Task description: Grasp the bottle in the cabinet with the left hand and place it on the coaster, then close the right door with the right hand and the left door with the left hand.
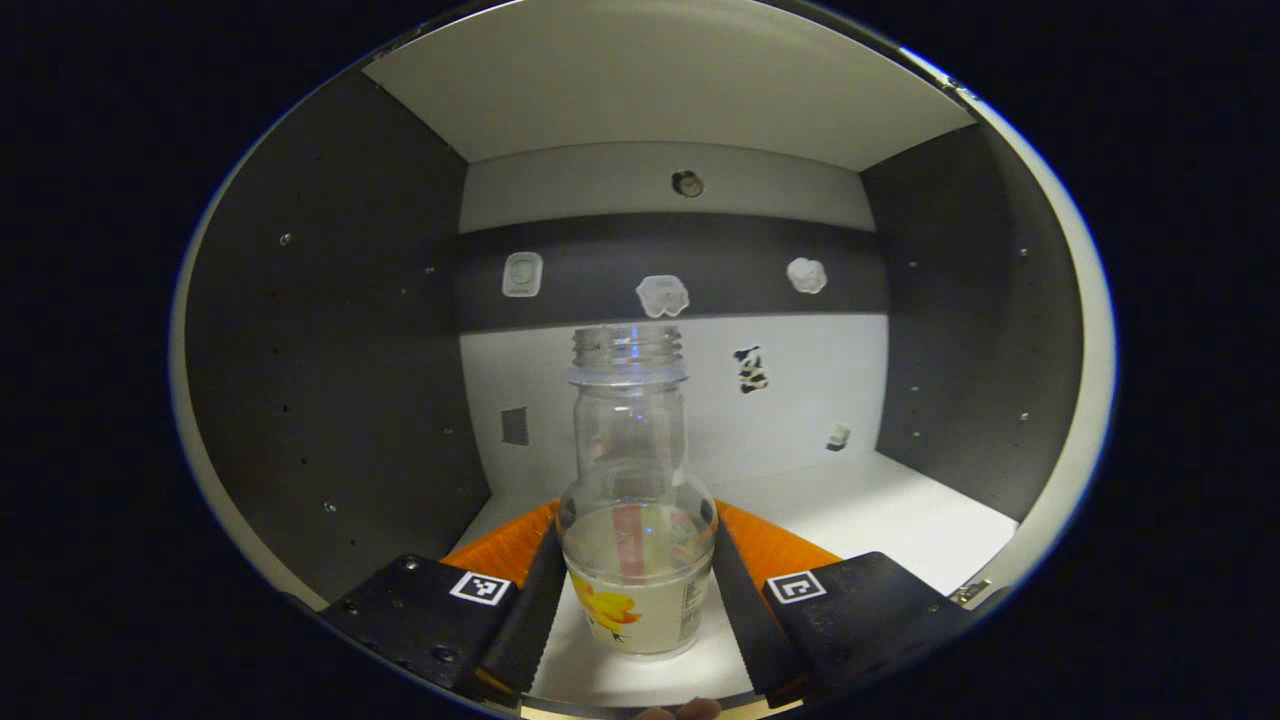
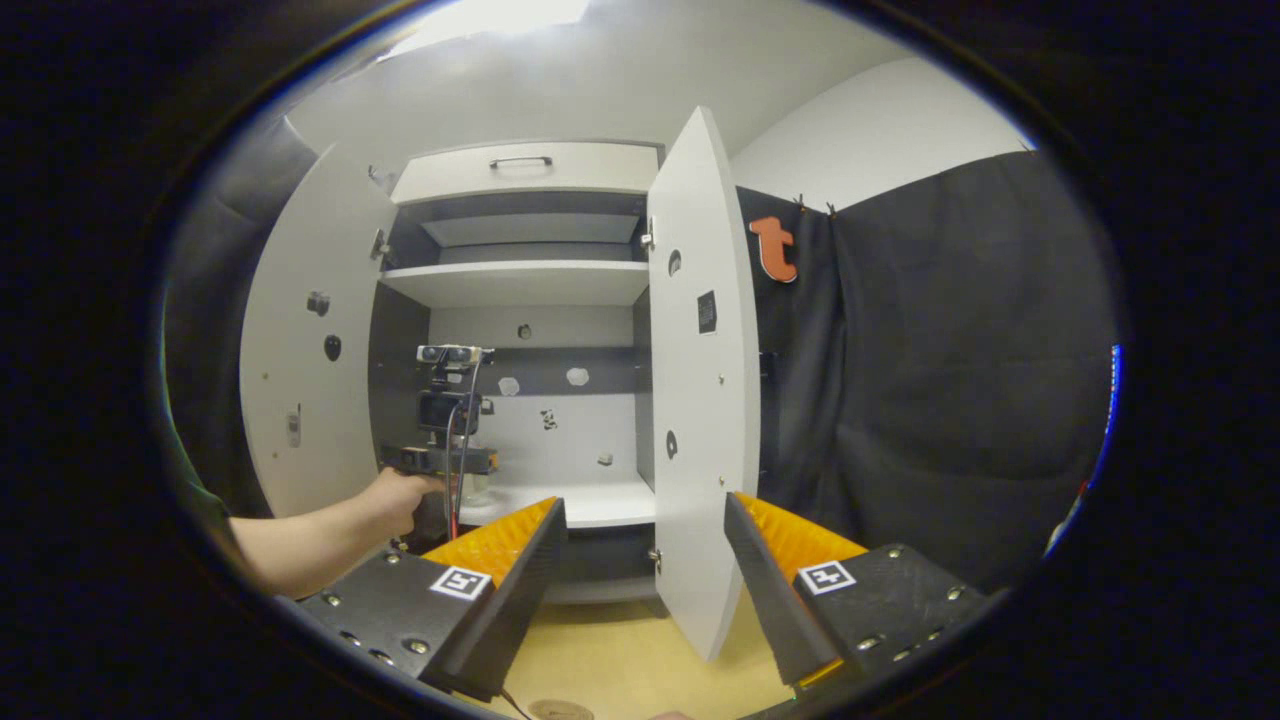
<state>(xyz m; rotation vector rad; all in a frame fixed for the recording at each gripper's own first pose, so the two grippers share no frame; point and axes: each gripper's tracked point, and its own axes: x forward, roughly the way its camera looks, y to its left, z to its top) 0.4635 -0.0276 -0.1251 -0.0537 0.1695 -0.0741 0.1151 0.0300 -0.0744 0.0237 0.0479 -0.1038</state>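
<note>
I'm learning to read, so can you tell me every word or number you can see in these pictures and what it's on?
Nothing here can really be read.
Bottle label: tiny print beside a yellow picture, too small and blurred to read.
Stickers on the cabinet back wall: shapes, no words I can make out.
Square markers on the left hand-held gripper and the right hand-held gripper: black-and-white patterns, not letters.
Small dark patch on the right door: too small to read.

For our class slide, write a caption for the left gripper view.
Left gripper straddles an uncapped clear bottle on the cabinet shelf.
</note>
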